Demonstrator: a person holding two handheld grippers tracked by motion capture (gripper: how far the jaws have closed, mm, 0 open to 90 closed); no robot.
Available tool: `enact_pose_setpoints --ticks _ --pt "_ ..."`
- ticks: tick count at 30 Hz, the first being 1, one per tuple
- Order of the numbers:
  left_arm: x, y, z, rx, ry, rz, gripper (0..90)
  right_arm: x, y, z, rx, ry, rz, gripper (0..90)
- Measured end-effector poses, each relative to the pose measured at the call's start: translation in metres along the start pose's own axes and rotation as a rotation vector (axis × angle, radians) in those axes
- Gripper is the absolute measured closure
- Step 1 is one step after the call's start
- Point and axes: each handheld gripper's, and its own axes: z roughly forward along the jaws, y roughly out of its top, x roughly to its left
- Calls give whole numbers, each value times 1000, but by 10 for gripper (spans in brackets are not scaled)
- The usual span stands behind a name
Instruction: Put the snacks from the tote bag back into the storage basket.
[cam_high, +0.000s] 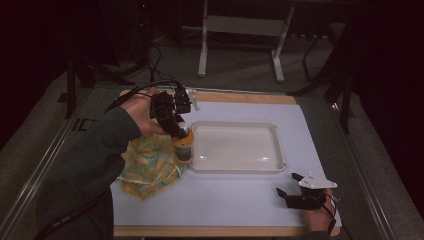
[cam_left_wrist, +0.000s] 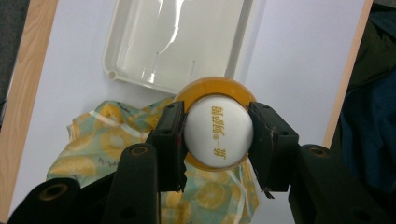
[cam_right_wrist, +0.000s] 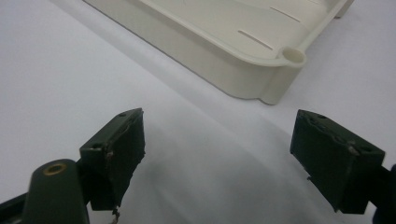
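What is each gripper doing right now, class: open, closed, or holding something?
Left gripper: closed on the white cap of the orange bottle.
Right gripper: open, holding nothing.

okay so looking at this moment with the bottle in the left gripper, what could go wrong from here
The left gripper pinches only the smooth, rounded white cap of the small orange bottle, so it may slip or swing. The bottle hangs beside the white plastic tray rim and could clip it. The yellow-patterned cloth bag below might snag.
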Motion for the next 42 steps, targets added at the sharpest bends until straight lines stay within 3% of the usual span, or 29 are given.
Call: enact_pose_setpoints --ticks 11,27,42 --pt "1 16 15 17 -19 27 591 0 0 0 -7 0 1 174" --pt "2 32 34 28 -38 30 591 0 0 -1 -11 0 0 174" --pt "2 42 43 45 -41 49 591 0 0 -1 -16 -3 -4 174"
